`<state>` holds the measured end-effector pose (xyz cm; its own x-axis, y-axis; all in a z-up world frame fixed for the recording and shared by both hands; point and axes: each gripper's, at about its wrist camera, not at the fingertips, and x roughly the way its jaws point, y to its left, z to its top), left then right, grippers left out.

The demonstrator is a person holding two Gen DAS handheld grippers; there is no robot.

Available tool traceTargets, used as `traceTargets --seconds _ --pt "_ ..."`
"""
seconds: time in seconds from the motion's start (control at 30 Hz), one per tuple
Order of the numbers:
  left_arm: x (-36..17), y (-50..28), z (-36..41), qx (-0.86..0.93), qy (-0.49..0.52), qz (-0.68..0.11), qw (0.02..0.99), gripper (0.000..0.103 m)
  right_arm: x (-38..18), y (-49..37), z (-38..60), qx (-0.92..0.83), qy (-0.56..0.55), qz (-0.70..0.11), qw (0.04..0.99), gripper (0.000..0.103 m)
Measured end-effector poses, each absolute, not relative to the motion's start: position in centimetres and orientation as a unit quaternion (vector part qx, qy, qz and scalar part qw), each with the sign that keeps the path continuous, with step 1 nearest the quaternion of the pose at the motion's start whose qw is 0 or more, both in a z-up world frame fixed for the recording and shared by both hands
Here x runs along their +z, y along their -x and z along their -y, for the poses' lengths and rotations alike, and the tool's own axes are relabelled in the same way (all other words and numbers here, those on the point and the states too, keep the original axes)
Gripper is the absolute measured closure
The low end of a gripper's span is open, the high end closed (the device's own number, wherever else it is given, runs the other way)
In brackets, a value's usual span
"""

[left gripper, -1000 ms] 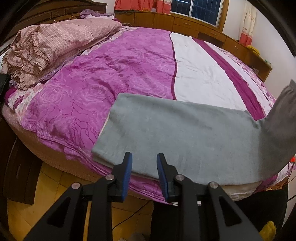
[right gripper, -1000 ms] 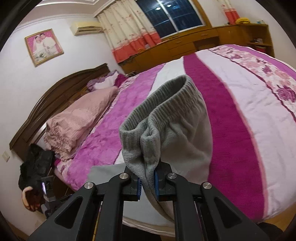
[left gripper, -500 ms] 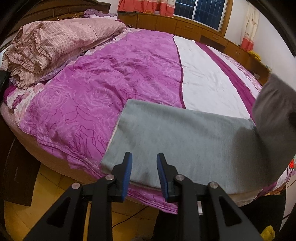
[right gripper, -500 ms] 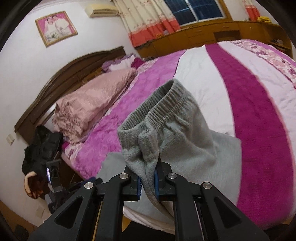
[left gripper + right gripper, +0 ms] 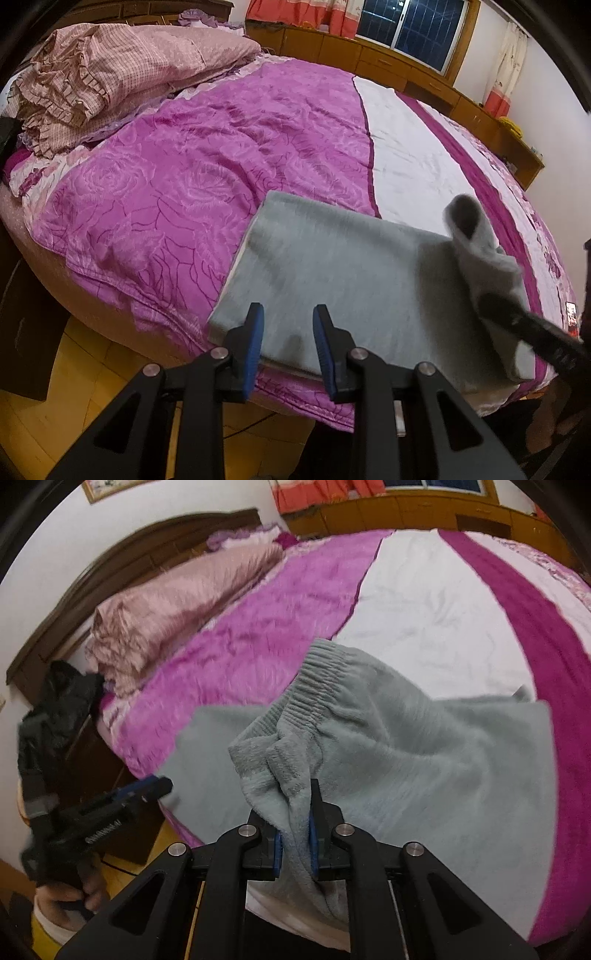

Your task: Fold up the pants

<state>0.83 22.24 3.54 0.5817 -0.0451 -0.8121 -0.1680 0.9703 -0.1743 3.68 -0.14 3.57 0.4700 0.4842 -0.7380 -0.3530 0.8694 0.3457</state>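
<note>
Grey fleece pants (image 5: 351, 273) lie flat across the near edge of the bed. My right gripper (image 5: 295, 827) is shut on a bunch of cloth just below the ribbed waistband (image 5: 321, 679). It holds that end raised and folded back over the flat part. In the left wrist view the lifted end (image 5: 476, 236) curls up at the right, with the right gripper (image 5: 487, 306) gripping it. My left gripper (image 5: 288, 321) hovers open over the pants' near left edge, nothing between its blue pads. It also shows in the right wrist view as the left gripper (image 5: 140, 792).
The bed carries a magenta and white quilt (image 5: 177, 184), with a heap of pink checked bedding (image 5: 96, 74) at its head by the dark headboard (image 5: 110, 572). Wooden cabinets (image 5: 406, 70) run under the window. A hand (image 5: 62, 897) holds the left gripper over the yellow floor (image 5: 55, 398).
My right gripper has come down and toward the left with the waistband, laying the raised end over the flat pants. The left gripper has edged slightly closer to the near edge, still open.
</note>
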Motion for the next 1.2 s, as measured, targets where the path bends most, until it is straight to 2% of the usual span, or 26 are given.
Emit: traceTargets --seconds 0.1,0.27,0.33,0.4,0.53,0.77,1.0,1.2 --pt "3.3 -1.0 -21.9 0.031 0.113 -0.460 0.880 0.075 2.0 -3.9 -0.3 0.246 -0.070 -0.469 0.846 0.095" --pt "3.6 -1.1 -20.7 0.008 0.121 -0.461 0.879 0.075 0.9 -3.8 -0.4 0.260 -0.082 -0.480 0.834 0.082" --pt "4.0 -1.2 -19.9 -0.013 0.129 -0.459 0.879 0.075 1.3 -3.2 -0.5 0.274 -0.075 -0.477 0.832 0.068" --pt "4.4 -1.4 -19.1 -0.030 0.137 -0.458 0.878 0.075 1.8 -2.3 -0.4 0.295 -0.069 -0.472 0.828 0.061" --pt "4.9 -1.8 -16.9 -0.071 0.154 -0.458 0.873 0.068 2.7 -0.6 0.2 0.319 -0.057 -0.465 0.824 0.060" --pt "4.4 -3.3 -13.8 -0.082 0.172 -0.471 0.861 0.066 3.8 0.0 4.2 0.251 -0.020 -0.447 0.858 0.060" --pt "3.3 -4.4 -11.7 -0.070 0.149 -0.485 0.859 0.063 2.6 -0.6 9.7 0.189 -0.043 -0.452 0.871 0.060" --pt "2.4 -4.2 -11.4 -0.039 0.144 -0.491 0.859 0.055 0.5 -0.4 12.3 0.190 -0.061 -0.451 0.870 0.060"
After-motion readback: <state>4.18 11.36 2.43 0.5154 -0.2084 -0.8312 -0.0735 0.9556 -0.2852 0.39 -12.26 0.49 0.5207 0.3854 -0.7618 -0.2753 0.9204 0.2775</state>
